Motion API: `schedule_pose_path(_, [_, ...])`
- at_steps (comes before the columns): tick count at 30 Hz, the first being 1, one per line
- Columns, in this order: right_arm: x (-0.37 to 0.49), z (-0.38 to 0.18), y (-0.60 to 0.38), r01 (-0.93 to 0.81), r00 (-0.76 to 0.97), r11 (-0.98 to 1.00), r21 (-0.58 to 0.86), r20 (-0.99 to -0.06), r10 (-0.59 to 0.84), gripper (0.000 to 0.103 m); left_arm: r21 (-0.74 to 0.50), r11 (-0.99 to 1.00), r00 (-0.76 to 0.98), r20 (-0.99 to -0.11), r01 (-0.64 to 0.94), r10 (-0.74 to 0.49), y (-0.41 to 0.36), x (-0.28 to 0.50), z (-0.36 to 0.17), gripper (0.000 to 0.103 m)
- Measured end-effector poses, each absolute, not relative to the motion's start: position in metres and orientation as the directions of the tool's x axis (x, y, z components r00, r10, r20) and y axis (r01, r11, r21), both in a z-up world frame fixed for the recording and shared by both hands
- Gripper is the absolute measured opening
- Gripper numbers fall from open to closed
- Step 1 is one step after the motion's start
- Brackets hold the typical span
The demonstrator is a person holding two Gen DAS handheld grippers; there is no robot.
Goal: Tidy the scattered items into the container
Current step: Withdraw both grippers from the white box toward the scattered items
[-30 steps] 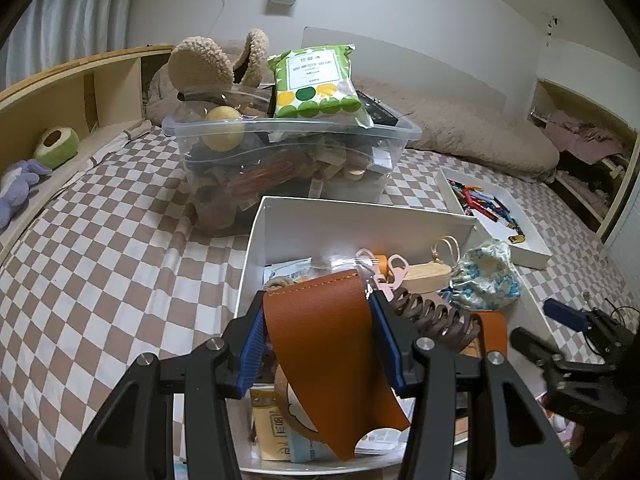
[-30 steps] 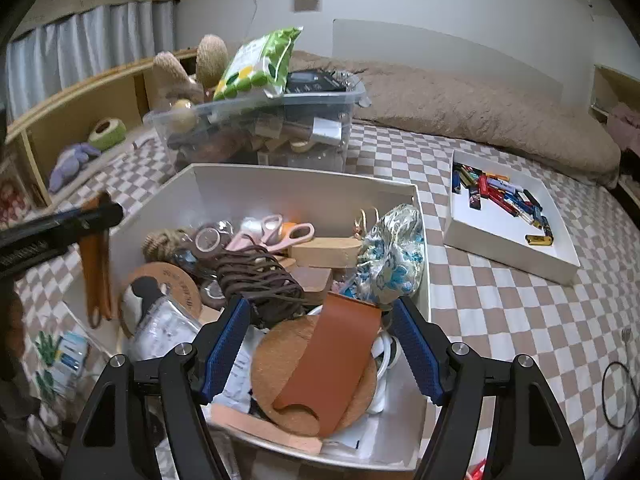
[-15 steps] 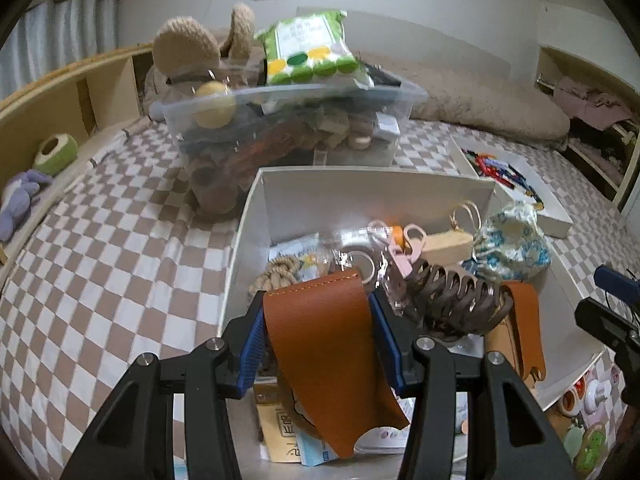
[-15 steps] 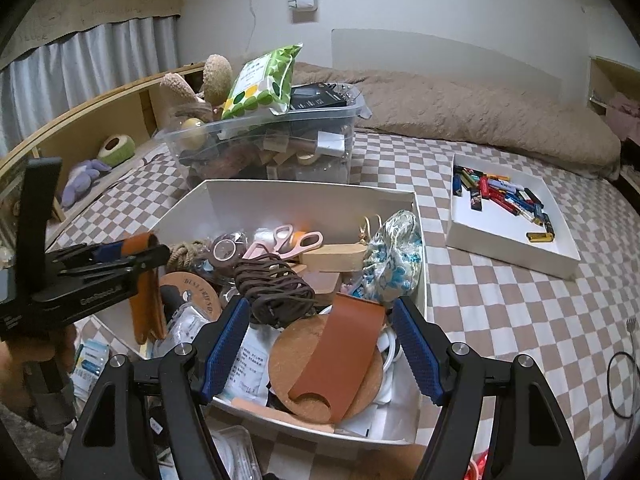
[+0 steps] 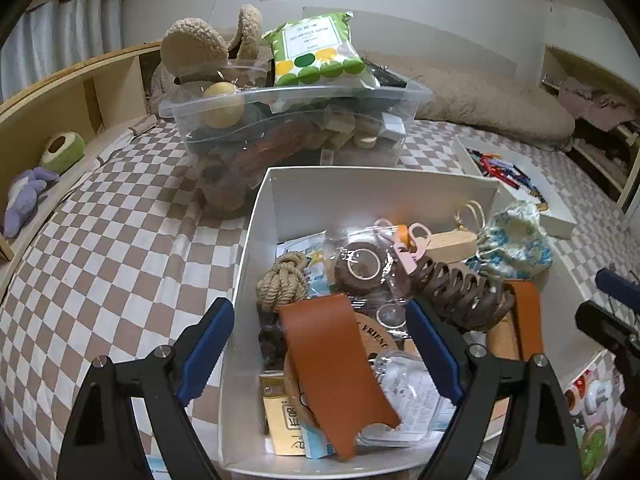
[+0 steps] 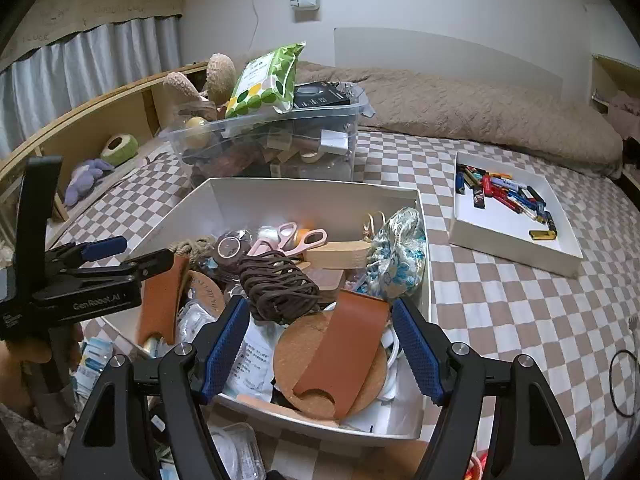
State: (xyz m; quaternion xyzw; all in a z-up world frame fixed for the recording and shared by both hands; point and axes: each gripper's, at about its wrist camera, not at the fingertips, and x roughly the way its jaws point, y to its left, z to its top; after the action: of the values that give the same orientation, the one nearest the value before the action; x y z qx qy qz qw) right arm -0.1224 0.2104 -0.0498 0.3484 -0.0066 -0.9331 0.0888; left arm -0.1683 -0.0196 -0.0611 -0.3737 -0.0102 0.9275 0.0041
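Note:
A white box (image 5: 249, 240) on the checked bed holds several small items: a rope knot (image 5: 282, 282), a tape roll, scissors and a brown cord bundle (image 6: 276, 286). My left gripper (image 5: 320, 320) hangs over the box's near left corner, its jaws opening. Between them a brown leather strap (image 5: 334, 364) lies free of both pads; in the right wrist view that strap (image 6: 160, 304) sits just under the left gripper (image 6: 134, 252). My right gripper (image 6: 320, 322) stands open above a second leather strap (image 6: 346, 344), which rests on a cork coaster (image 6: 296, 352) in the box (image 6: 312, 186).
Behind the box stands a clear plastic bin (image 5: 296, 120), piled full, with a green snack bag (image 5: 316, 50) on top. A white tray (image 6: 516, 216) of small coloured items lies at the right. Loose packets (image 6: 94, 354) lie by the box's near edge. A black loop (image 6: 624, 384) lies far right.
The left jaws have spread wide and let go of the leather strap, which now lies in the box. The right gripper has stayed open in place.

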Motion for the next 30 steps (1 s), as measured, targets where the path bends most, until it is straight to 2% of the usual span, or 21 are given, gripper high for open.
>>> schedule_pose_path(17, [-0.115, -0.041, 0.224, 0.124, -0.768, -0.986, 0.110, -0.618, -0.166, 0.074, -0.045, -0.999, -0.740, -0.672, -0.012, 0.040, -0.019, -0.154, -0.044, 0.089])
schedule_pose_path(23, [-0.112, -0.038, 0.225, 0.115, -0.777, -0.988, 0.106, -0.610, -0.156, 0.075, -0.041, -0.999, -0.751, -0.659, -0.011, 0.035, -0.018, -0.149, -0.041, 0.095])
schedule_pose_path(27, [-0.112, -0.038, 0.224, 0.106, -0.784, -0.990, 0.094, -0.605, -0.141, 0.088, -0.035, -0.999, -0.758, -0.652, -0.011, 0.031, -0.017, -0.145, -0.038, 0.097])
schedule_pose_path(28, [-0.111, -0.038, 0.224, 0.102, -0.785, -0.991, 0.090, -0.604, -0.136, 0.088, -0.037, -0.999, -0.760, -0.649, -0.009, 0.031, -0.018, -0.144, -0.037, 0.103])
schedule_pose_path(29, [-0.111, -0.038, 0.224, 0.094, -0.789, -0.992, 0.086, -0.601, -0.127, 0.093, -0.040, -0.999, -0.763, -0.646, -0.007, 0.032, -0.018, -0.144, -0.037, 0.103])
schedule_pose_path(30, [-0.111, -0.038, 0.225, 0.091, -0.791, -0.992, 0.085, -0.599, -0.124, 0.102, -0.042, -0.999, -0.764, -0.644, -0.006, 0.031, -0.018, -0.143, -0.036, 0.103])
